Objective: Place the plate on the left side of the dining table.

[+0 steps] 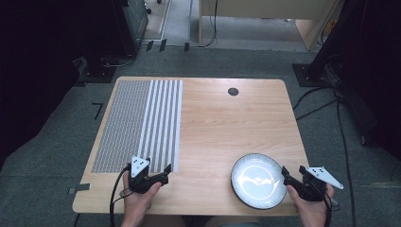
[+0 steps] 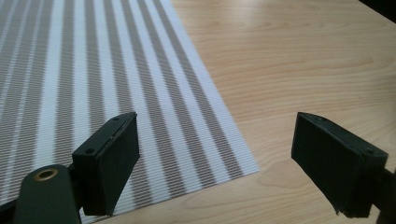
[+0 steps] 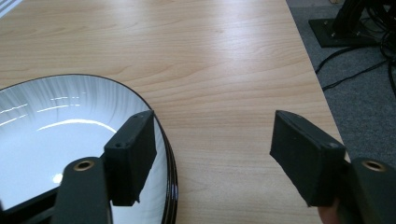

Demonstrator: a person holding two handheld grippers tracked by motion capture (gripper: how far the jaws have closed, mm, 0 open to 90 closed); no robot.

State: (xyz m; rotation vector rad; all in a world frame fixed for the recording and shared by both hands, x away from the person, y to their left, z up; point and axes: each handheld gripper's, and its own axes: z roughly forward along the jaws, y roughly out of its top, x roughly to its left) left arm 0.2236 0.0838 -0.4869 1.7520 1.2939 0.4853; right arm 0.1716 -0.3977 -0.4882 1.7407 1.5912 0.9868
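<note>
A wooden table carries a striped placemat on its left half and a dark-rimmed white plate near the front right. The left gripper hovers over the mat's near corner, jaws spread. The right gripper sits just beside the plate's rim, jaws spread, holding nothing.

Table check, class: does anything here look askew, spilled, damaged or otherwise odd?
Nothing stands out. The striped placemat lies flat and square to the table, and the plate sits empty and whole near the front right edge. Both grippers, left and right, are open.
</note>
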